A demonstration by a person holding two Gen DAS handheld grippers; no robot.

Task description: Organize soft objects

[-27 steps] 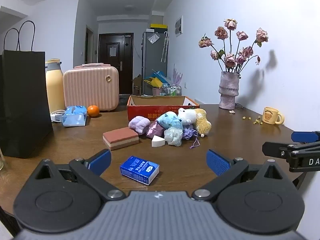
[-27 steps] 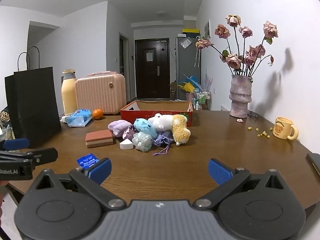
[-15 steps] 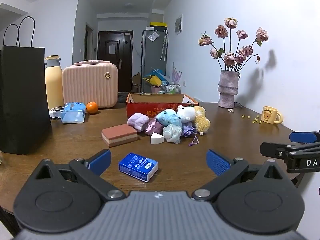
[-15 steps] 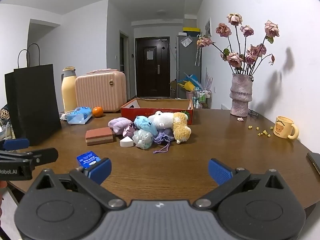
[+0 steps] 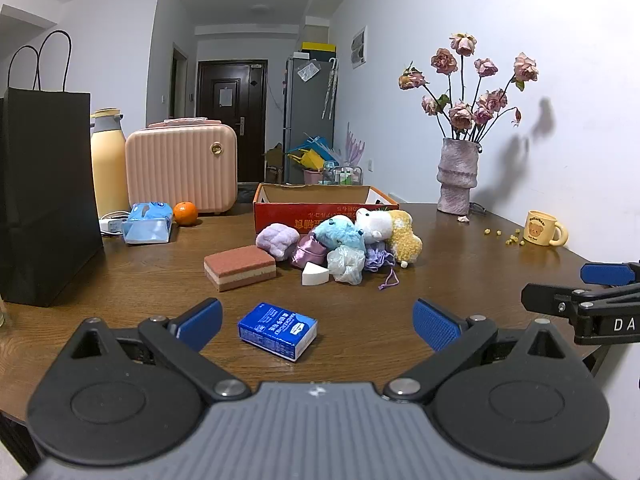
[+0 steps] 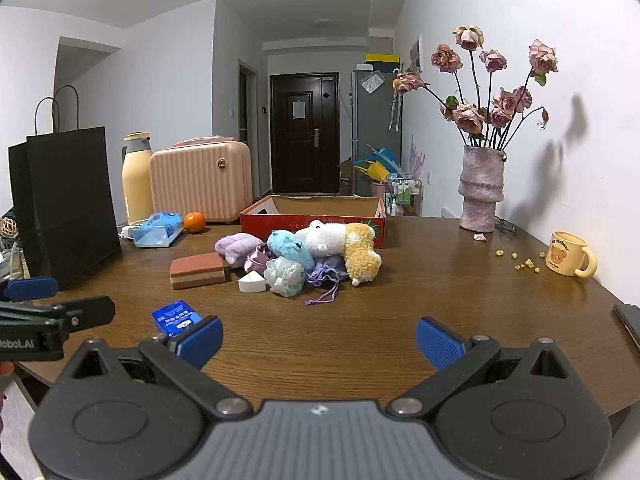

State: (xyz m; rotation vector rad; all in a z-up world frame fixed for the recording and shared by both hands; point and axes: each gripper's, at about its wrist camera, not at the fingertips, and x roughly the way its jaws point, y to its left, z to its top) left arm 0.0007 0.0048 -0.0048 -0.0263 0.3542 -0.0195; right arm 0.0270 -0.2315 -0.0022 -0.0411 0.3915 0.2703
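My left gripper (image 5: 316,318) and right gripper (image 6: 318,338) both gape wide, holding and touching nothing; the soft toys (image 6: 316,256) lie heaped mid-table, just before the red cardboard box (image 6: 312,216), a layered sponge (image 5: 240,267) beside them; the blue packet's (image 5: 278,330) print is too small to read.

White walls (image 6: 168,80), dark door (image 6: 305,136), grey fridge (image 5: 310,120), wooden table (image 6: 420,300).
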